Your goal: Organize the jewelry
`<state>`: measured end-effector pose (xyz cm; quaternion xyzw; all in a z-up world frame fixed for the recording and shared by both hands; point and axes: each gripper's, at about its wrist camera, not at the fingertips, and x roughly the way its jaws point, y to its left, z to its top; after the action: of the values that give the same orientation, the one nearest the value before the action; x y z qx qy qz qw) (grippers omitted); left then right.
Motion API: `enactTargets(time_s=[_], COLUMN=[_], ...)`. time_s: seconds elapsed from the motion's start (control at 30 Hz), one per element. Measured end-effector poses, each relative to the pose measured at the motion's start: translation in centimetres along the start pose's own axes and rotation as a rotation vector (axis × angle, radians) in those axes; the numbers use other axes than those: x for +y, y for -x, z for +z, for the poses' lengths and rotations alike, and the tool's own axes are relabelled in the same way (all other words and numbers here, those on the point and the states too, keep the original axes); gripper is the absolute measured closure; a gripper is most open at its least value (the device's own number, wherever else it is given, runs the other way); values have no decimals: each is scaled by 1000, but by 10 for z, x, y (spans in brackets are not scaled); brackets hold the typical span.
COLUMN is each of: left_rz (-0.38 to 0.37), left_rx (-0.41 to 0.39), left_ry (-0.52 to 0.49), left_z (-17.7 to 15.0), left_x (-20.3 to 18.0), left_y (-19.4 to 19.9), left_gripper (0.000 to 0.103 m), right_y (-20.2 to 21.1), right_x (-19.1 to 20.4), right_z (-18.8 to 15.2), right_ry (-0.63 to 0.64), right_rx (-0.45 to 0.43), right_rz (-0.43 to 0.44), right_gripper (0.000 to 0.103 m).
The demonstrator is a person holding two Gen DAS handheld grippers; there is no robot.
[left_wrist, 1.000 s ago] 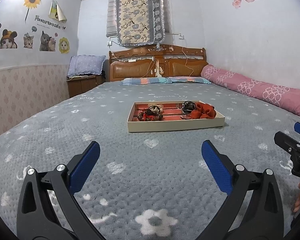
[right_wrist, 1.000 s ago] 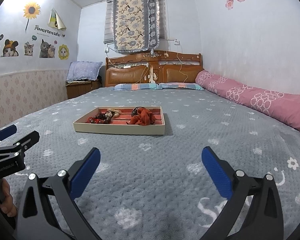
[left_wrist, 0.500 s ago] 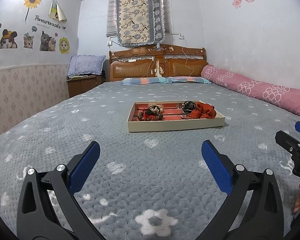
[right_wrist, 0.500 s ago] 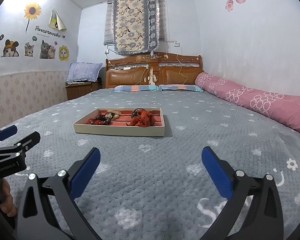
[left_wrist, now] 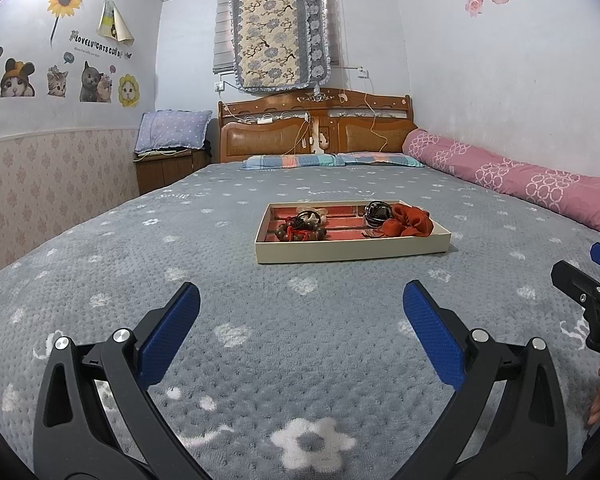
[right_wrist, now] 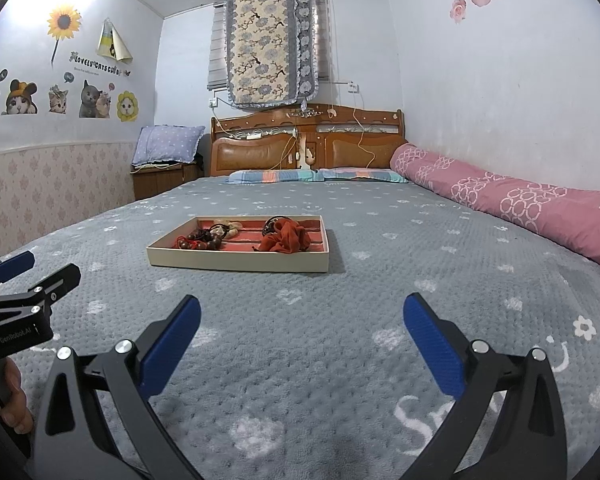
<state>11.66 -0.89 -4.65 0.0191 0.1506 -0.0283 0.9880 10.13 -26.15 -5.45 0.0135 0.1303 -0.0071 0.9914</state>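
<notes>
A shallow cream jewelry tray (left_wrist: 352, 250) with a red lining lies flat on the grey bedspread (left_wrist: 220, 340). At the tray's left end sits a brown bead bracelet (left_wrist: 300, 233); toward its right end an orange-red cloth pouch (left_wrist: 410, 224), beside what may be a dark bangle (left_wrist: 377, 213).

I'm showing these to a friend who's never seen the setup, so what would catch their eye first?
Probably the shallow tray alone in the middle of the grey bedspread, with a rust-red cloth bunched at its right end and dark wooden beads at its left. Next, the blue-padded left tool and right tool, both open and empty, short of the tray.
</notes>
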Motion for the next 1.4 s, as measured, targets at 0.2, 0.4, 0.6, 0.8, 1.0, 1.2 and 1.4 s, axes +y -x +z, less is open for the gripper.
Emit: enactTargets(time_s=[0.2,0.4,0.6,0.8,1.0,1.2,1.4], left_rz=[2,3,3,2,4,4,9], left_rx=[-4,-3,-4,9,12,14,13], left_ry=[-5,-4,-13,3,6,8,9], left_z=[-1,-1,-2,-2,-2,-2,-2], left_x=[1,0,-1,1,1,2,2], left_y=[1,0,1,-2,-2,-2,-2], left_gripper=[5,5,5,5,5,5,5], right_y=[0,0,0,-1,-1,-3,-3], right_x=[0,0,0,0,0,1,1], right_z=[0,0,0,0,0,-1,-1], right_ry=[1,2,1,1,2,4,6], right_rx=[2,2,3,7,6,8,10], right_rz=[0,0,1,-1,0,-2,-4], right_gripper=[4,4,4,4,4,4,4])
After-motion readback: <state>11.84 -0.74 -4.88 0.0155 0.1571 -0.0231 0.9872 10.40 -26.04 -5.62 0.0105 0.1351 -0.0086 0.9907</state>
